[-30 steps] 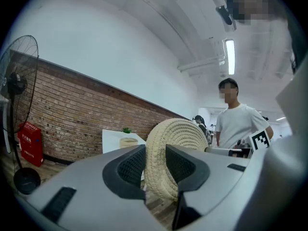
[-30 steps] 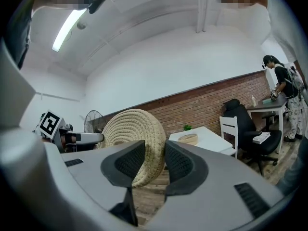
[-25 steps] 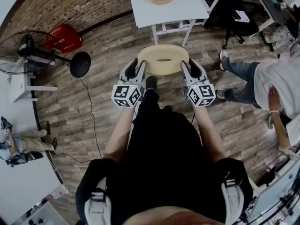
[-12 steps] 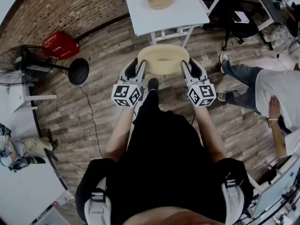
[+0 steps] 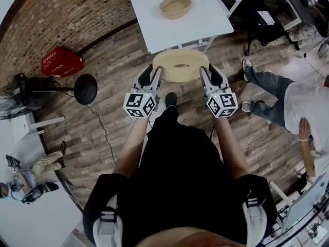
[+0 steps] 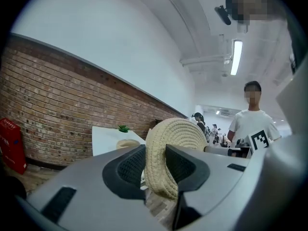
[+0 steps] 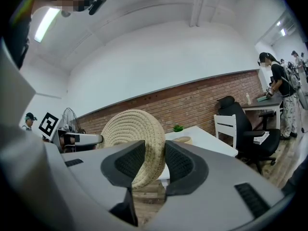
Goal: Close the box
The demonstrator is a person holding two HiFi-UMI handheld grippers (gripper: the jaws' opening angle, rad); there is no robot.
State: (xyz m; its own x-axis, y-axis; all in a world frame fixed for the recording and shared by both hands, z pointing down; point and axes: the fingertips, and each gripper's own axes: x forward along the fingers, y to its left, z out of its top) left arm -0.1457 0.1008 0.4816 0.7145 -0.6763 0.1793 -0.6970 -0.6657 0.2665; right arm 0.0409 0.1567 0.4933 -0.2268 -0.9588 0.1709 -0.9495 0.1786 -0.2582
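You are facing the table, the biggest thing ahead, and it is carrying the box back from its near edge, about midway between its left and right edges, with its open mouth facing up, so it is waiting uncovered. In front of your body you are holding the woven lid roughly level over the floor, its far side just overlapping the table's near edge in the head view; I am taking it for the lid because it is round, coiled of the same rope and shallow. You are gripping it from opposite sides, which is probably why it is sitting flat instead of drooping: a soft rope piece like this is likely sagging if pinched at one point only. The left gripper is clamping the lid's left rim, and its own view is showing the rim wall squeezed between the two pads, one inside and one outside. The right gripper is doing the same on the right rim, pads pressing both faces of the wall. Neither is standing free; both are closed on the lid, wide only because the rim is thick. The lid is well apart from the box, so the closing is not yet begun.
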